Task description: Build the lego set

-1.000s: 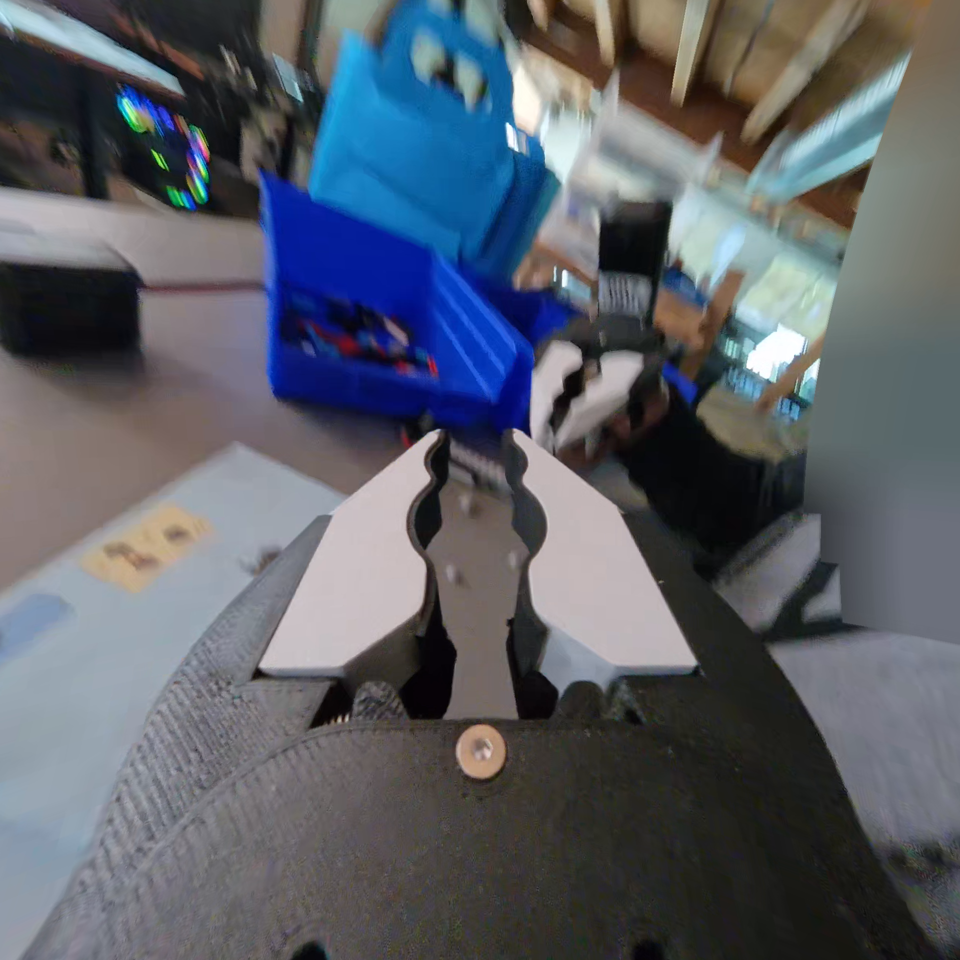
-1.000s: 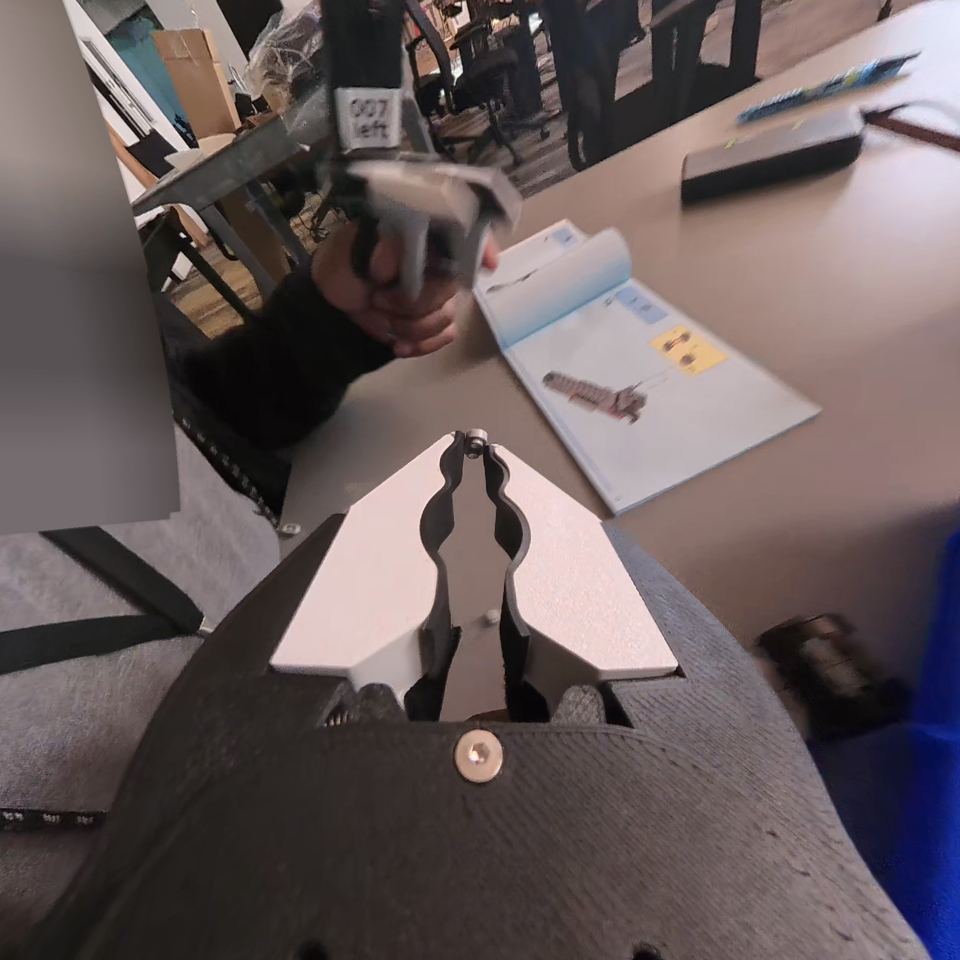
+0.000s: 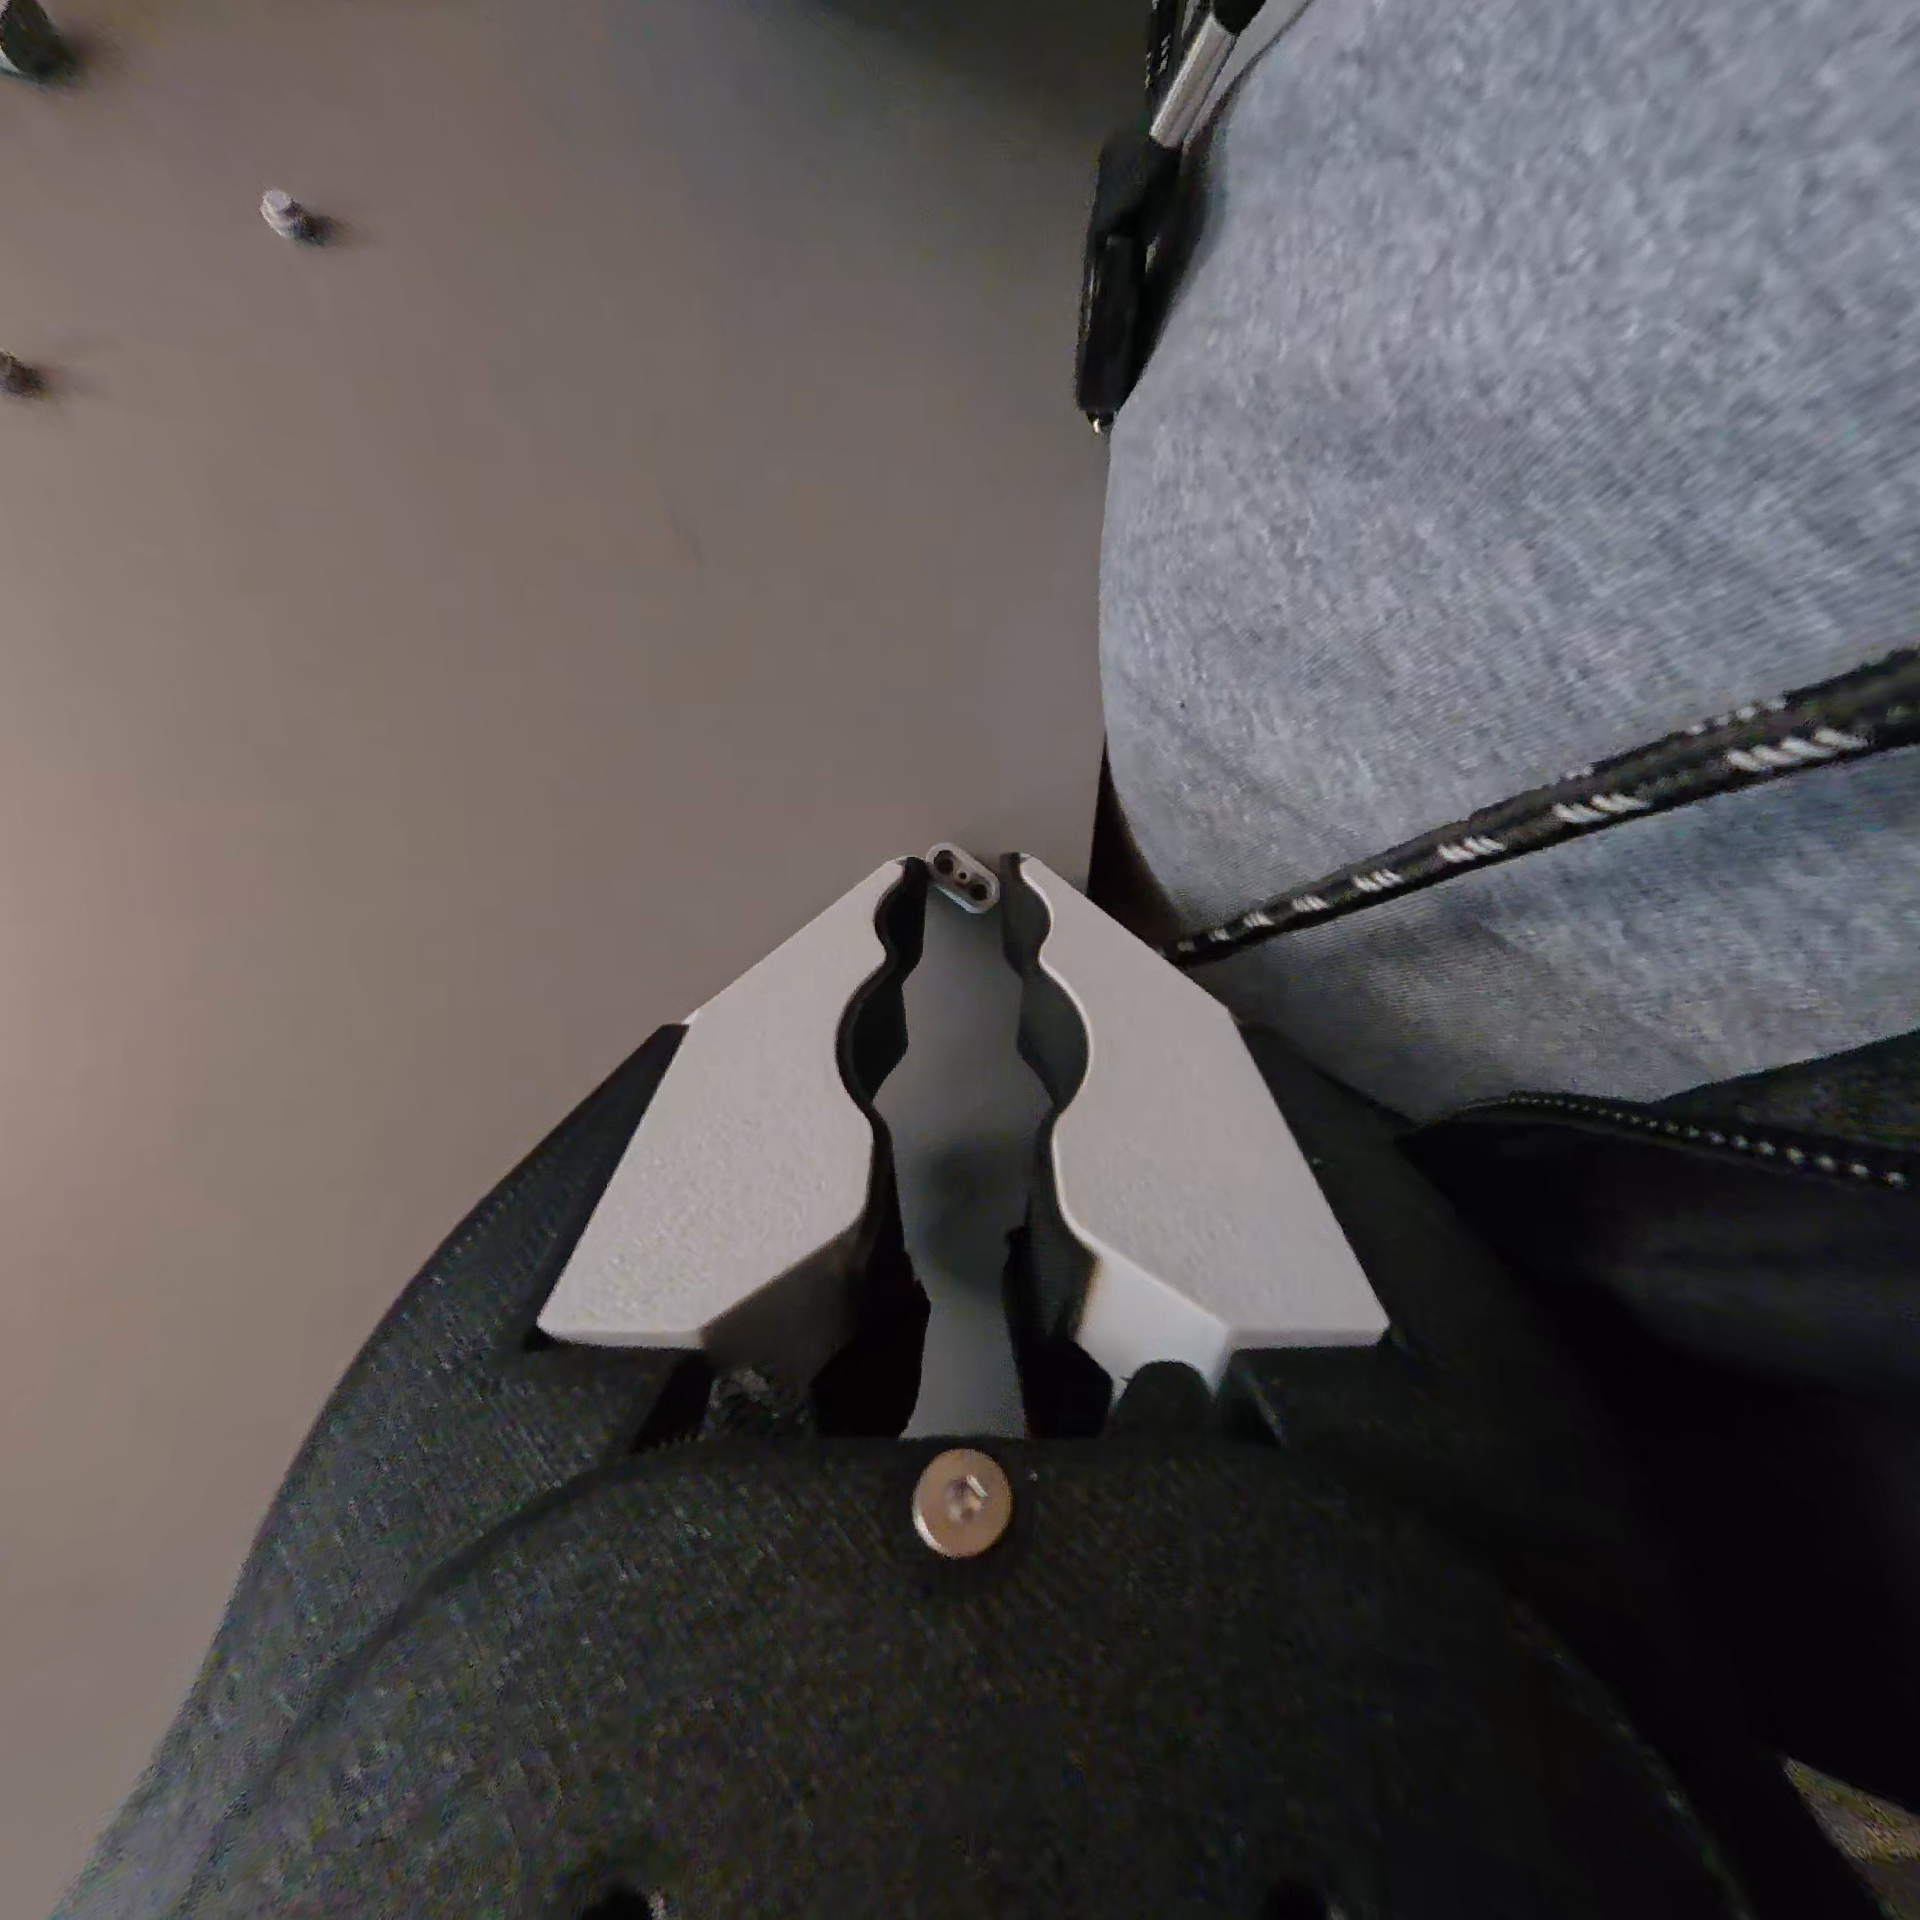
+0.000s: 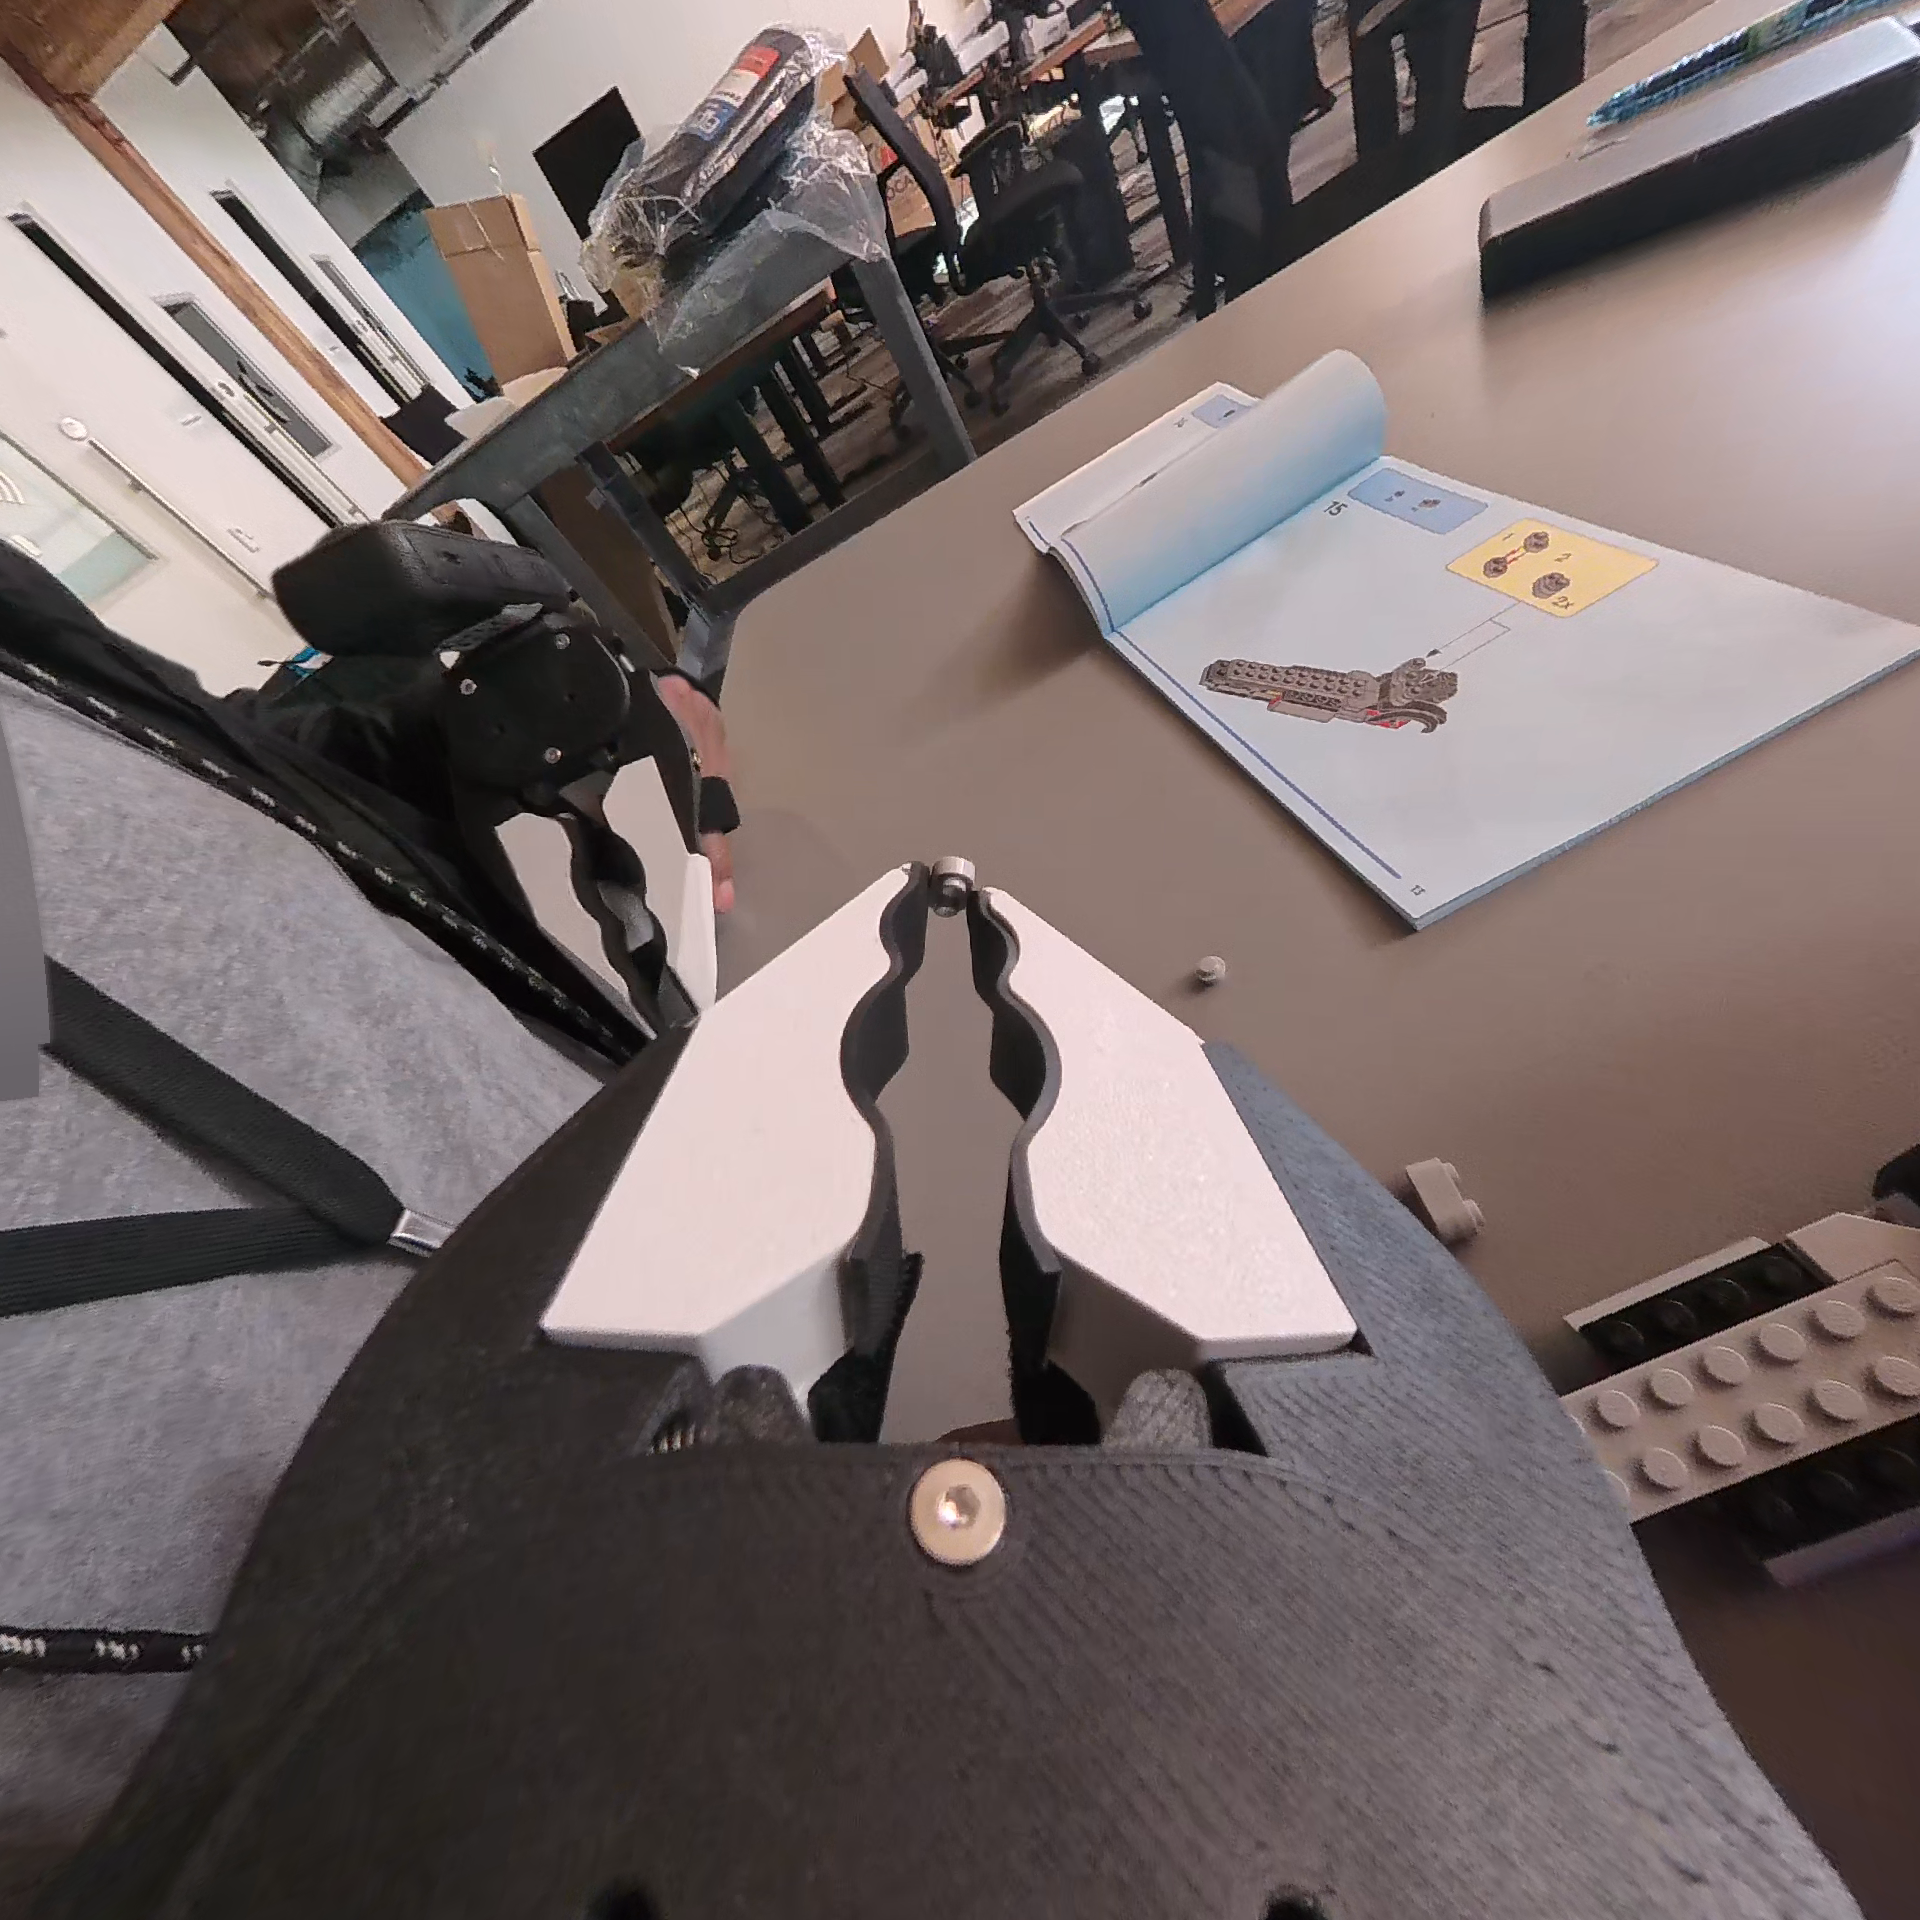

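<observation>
I had the counter before me, the open booklet lying well off and the half-built model near my right side. My left gripper pinched a small grey two-hole piece at the counter's near edge. My right gripper clenched a tiny round stud. Both grips were only tip-deep; I judged that any twist could flick either piece away.

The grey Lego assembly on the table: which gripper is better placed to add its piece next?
Probably right. The right gripper pinches a round grey piece, and the grey Lego assembly lies just beside it. The left gripper, holding a two-hole piece, points down at the table edge.
</observation>
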